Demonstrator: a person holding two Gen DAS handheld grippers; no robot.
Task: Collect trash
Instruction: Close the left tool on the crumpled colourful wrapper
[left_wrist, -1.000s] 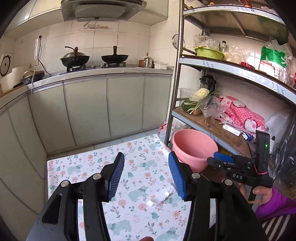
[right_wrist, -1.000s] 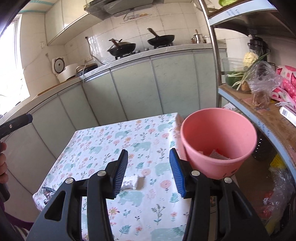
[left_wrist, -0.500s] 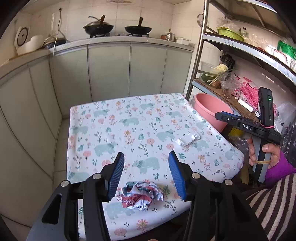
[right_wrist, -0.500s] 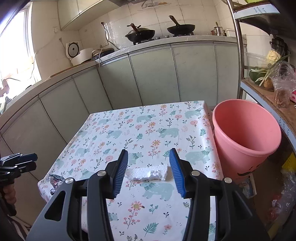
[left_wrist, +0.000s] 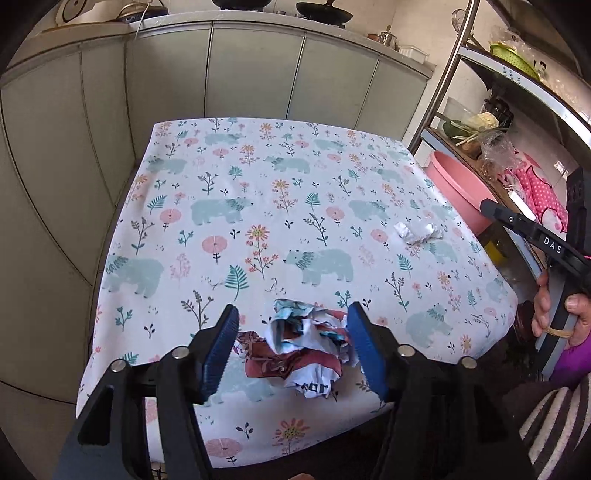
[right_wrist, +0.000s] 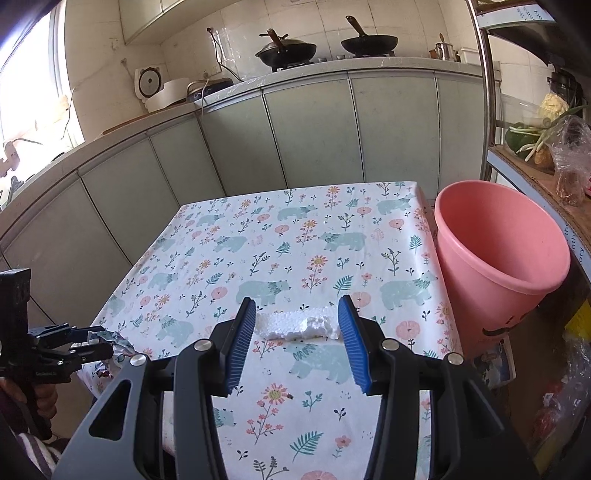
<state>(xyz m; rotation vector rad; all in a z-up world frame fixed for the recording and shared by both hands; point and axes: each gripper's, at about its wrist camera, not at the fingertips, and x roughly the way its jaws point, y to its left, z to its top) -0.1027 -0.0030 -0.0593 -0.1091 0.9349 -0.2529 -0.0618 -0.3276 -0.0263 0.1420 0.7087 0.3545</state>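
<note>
Bucket (left_wrist: 456, 192) half hidden behind table edge (left_wrist: 443, 192), its inside unseen; print on crumpled paper (left_wrist: 303, 343) too creased to read, possibly letters.

crumpled paper wad (left_wrist: 303, 343): one
white foam piece (right_wrist: 297, 325): one
pink bucket (right_wrist: 498, 254): one
floral-covered table (right_wrist: 295, 243): one
woks (right_wrist: 286, 48) on the stove: two
handheld grippers: two, left gripper (left_wrist: 291, 349) and right gripper (right_wrist: 297, 345)
</note>
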